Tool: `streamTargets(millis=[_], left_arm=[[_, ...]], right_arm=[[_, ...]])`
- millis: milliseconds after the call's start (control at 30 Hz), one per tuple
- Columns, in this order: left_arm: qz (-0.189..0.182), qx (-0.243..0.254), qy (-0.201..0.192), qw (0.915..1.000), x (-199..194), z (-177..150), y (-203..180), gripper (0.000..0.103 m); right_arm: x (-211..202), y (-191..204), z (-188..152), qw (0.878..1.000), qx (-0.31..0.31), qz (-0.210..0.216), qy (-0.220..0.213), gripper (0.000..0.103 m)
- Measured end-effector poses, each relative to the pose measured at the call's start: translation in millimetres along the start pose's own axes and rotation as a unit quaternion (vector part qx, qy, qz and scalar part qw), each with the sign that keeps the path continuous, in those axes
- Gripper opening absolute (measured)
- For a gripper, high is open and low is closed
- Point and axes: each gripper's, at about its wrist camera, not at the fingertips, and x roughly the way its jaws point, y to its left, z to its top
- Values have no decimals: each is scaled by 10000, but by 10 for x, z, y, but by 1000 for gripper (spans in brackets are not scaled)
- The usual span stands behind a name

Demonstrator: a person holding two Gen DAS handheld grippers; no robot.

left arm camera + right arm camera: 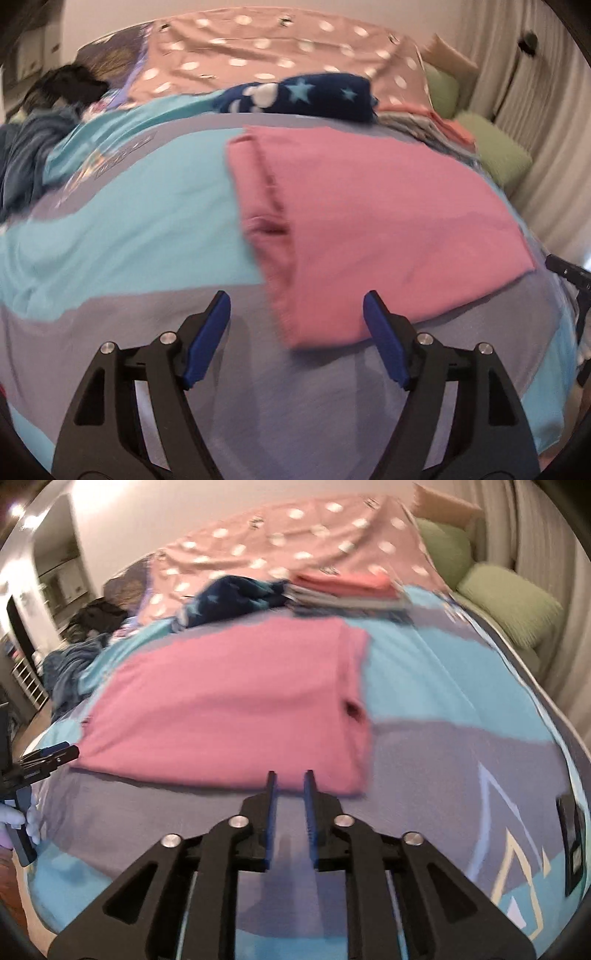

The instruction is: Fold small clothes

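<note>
A pink garment (369,229) lies folded flat on the blue and grey bedspread (129,229). It also shows in the right wrist view (229,705). My left gripper (297,306) is wide open and empty, just short of the garment's near edge. My right gripper (290,779) has its jaws a narrow gap apart with nothing between them, at the garment's near right corner. The left gripper also shows at the left edge of the right wrist view (55,755).
A stack of folded clothes (347,587) lies beyond the pink garment, with a dark blue starred garment (306,96) beside it. A pink dotted blanket (258,48) covers the far bed. Green cushions (509,602) and a curtain are on the right. Dark clothes (26,155) lie at left.
</note>
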Motion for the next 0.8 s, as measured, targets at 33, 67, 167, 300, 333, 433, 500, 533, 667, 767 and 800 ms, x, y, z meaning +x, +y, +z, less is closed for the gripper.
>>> streamTargets(millis=[33,67,167,300,333,433,500,533,667,767,800], left_arm=[[-21,-142,21,9999,-15,-36,68,76],[-51,-263,55,9996,-23,-78,127,76],[-275,-434,-44,9987,-114,-180,226,76],[-444,-493,-138,9977,-215,-259,334,76],[-547,-582,-160,9967,-217,-257,376,76],[-736,-799,-259,9937,-196,-200,491,76],[-838,-913,-308,9918,-182,-174,544,76],[-898,-971,-335,9907,-178,-165,566,76],[-1134,-1237,-376,9851,-151,-160,689,76],[-1516,-1589,-365,9749,-82,-218,829,76],[-1629,-1668,-392,9717,-74,-232,863,76]], right_arm=[[45,61,4,9999,-25,99,67,26],[179,89,-5,9996,-20,52,286,26],[481,-22,-131,9970,98,-415,640,26],[301,109,-87,9959,103,-726,531,28],[232,263,-53,9970,-155,-649,395,28],[113,736,-17,9944,-953,-449,83,31],[77,1128,-19,9875,-1570,-147,-82,43],[98,1311,-13,9829,-1837,8,-114,46],[237,2037,-217,9507,-3076,365,-173,57],[381,2440,-411,9194,-3921,236,-218,59],[440,2526,-438,9121,-4091,189,-211,59]])
